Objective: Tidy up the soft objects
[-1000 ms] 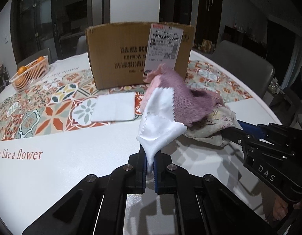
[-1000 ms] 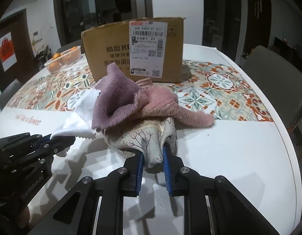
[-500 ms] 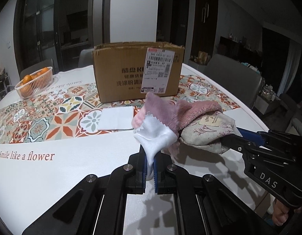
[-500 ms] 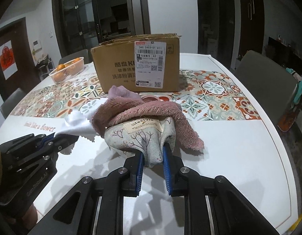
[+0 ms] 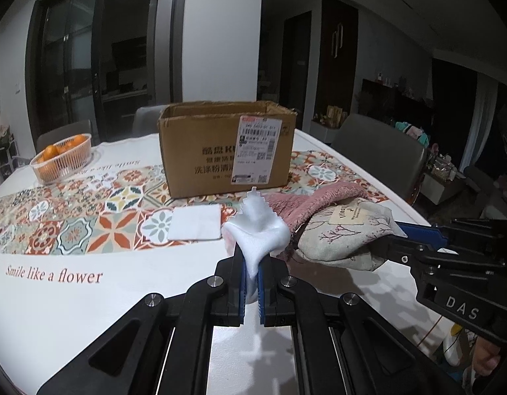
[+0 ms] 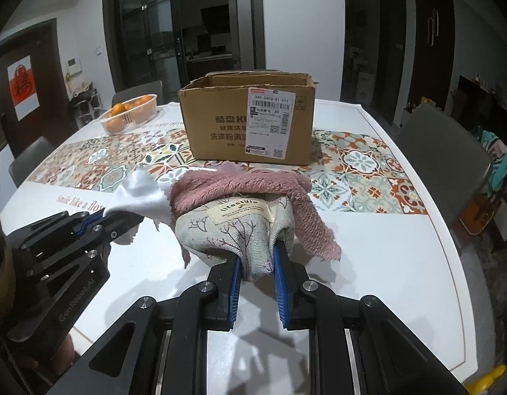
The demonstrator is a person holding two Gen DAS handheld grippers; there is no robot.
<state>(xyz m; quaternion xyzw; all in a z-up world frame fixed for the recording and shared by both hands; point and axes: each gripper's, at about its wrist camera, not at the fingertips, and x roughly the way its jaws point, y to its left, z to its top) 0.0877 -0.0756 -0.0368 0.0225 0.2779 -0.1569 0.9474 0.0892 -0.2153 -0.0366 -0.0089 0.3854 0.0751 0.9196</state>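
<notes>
Box point(image 5: 225, 151) mid-table; basket point(image 5: 62, 159) left; folded cloth point(image 5: 195, 226) before box.

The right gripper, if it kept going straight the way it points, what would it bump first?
Probably the tablecloth just past the printed pouch that the right gripper holds; it points downward. The cardboard box sits farther back, though depth is hard to judge.

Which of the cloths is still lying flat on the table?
The folded white cloth beside the box; the others hang bunched from the fingers.
</notes>
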